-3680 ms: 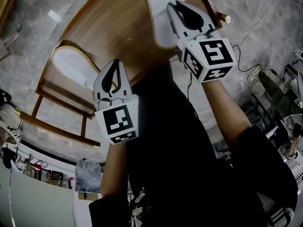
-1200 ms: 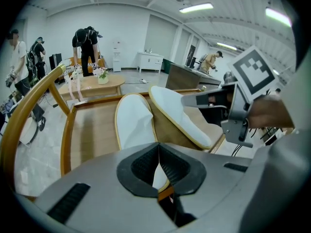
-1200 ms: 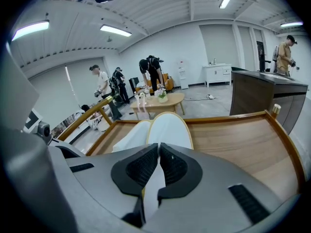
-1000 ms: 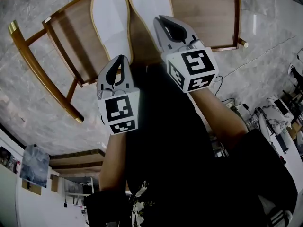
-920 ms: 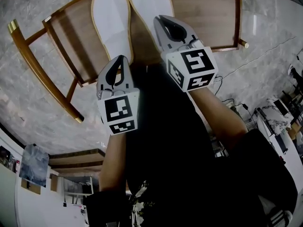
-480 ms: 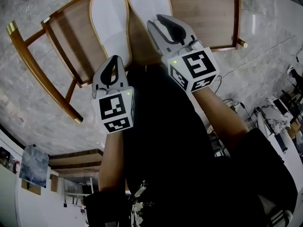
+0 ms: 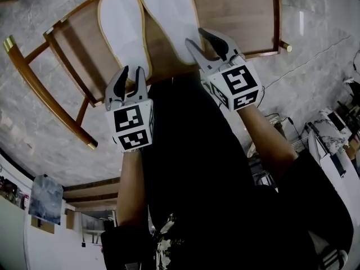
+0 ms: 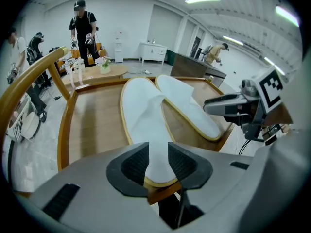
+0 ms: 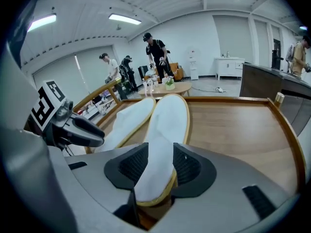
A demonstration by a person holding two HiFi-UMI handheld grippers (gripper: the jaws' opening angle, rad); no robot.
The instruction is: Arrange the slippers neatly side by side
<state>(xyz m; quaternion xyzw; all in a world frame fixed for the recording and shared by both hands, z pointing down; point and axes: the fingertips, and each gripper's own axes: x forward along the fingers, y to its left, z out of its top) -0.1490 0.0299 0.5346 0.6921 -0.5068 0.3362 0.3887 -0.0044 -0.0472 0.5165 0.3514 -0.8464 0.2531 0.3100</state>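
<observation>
Left slipper [image 7: 121,30] and right slipper [image 7: 169,13] lying just beside each other on wooden counter [image 7: 242,16]. Left gripper [image 7: 131,72], right gripper [image 7: 196,36]: jaws just been opening, now apart, slipper heels between, not pinched.

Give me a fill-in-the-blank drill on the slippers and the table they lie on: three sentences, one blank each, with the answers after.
1. The left slipper and the right slipper lie side by ___.
2. Both are ___ with a tan rim.
3. They rest on a table whose top is made of ___.

Missing words: side; white; wood
</observation>
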